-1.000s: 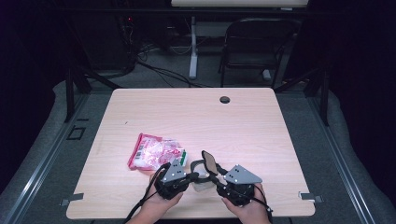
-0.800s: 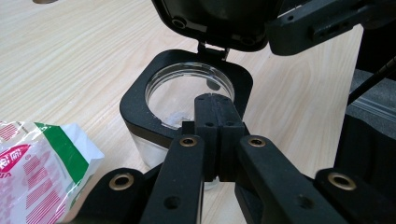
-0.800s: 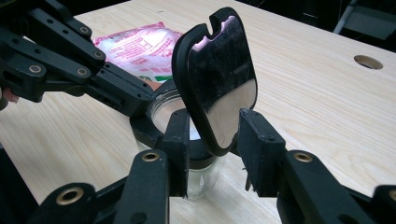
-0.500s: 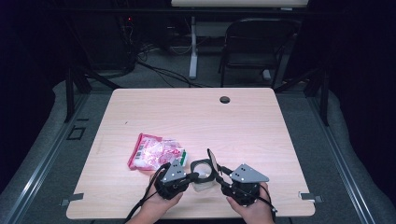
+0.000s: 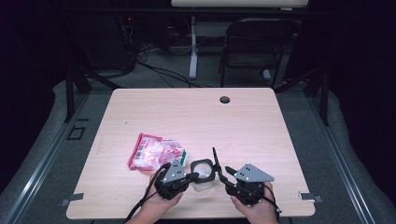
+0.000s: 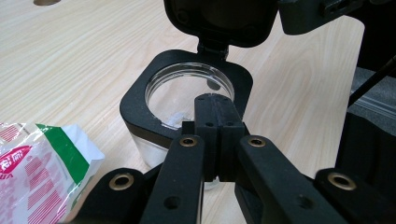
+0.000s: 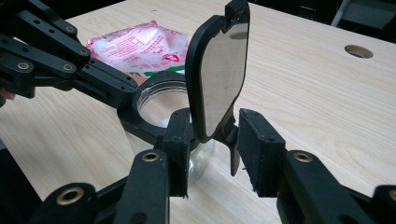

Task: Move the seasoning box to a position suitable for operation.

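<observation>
A clear glass jar (image 5: pixel 204 181) with a square black rim (image 6: pixel 140 107) stands near the table's front edge, its hinged black lid (image 7: pixel 219 70) swung up on edge. My left gripper (image 5: pixel 191 176) is shut, and its tips (image 6: pixel 213 105) rest on the rim's near side. I cannot tell whether they pinch it. My right gripper (image 7: pixel 217 140) is open with the upright lid (image 5: pixel 214 157) between its jaws. The left jaw sits close against the lid, and a gap shows on the other side. The jar (image 7: pixel 154 100) looks empty.
A pink and white snack packet (image 5: pixel 154 153) with a green corner lies just left of the jar, close behind my left gripper. A round cable hole (image 5: pixel 225 99) sits at the table's far edge. A chair (image 5: pixel 254 46) stands beyond the table.
The lid has swung from a tilt up to nearly upright, and my right gripper has shifted slightly to the right with it. My left gripper and the jar have kept still.
</observation>
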A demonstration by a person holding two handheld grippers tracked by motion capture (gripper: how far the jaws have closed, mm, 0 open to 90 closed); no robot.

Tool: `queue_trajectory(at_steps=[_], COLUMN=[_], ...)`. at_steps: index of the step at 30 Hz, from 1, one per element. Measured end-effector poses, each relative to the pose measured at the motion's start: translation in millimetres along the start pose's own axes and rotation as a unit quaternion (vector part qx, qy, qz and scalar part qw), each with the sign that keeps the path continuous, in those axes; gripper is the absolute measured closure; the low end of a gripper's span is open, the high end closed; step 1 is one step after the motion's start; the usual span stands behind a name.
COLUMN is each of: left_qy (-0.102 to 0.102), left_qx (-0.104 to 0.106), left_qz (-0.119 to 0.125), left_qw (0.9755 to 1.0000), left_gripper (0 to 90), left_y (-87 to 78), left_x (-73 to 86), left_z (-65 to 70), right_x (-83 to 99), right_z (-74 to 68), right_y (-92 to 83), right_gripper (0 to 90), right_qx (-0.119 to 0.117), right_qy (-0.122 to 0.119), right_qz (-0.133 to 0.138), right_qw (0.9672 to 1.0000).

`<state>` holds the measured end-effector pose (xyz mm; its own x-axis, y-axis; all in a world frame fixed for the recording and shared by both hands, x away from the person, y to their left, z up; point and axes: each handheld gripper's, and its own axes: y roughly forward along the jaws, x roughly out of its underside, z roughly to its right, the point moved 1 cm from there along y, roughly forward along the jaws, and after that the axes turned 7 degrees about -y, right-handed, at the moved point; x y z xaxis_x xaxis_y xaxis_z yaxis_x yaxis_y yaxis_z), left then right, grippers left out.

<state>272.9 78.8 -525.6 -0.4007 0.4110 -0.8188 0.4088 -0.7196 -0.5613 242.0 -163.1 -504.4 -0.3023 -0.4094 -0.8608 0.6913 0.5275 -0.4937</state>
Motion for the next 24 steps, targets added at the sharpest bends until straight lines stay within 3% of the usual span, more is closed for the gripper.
queue_trajectory(at_steps=[15, 21, 24], left_qy=[0.001, 0.000, 0.000], left_qx=[0.004, 0.004, 0.004], left_qz=[0.000, 0.001, 0.001], left_qw=[1.0000, 1.0000, 1.0000], left_gripper=[90.0, 90.0, 90.0], left_y=[0.1, 0.1, 0.0], left_x=[0.1, 0.2, 0.2], left_z=[0.0, 0.0, 0.0], right_x=[2.4, 2.5, 2.0], right_z=[0.6, -5.9, -8.1], right_y=[-1.3, 4.6, 8.1], right_gripper=[70.4, 63.5, 63.9], right_qx=[0.001, -0.003, 0.008], right_qy=[-0.002, 0.002, -0.002], right_qz=[-0.012, -0.004, -0.004], right_qw=[0.9999, 1.0000, 1.0000])
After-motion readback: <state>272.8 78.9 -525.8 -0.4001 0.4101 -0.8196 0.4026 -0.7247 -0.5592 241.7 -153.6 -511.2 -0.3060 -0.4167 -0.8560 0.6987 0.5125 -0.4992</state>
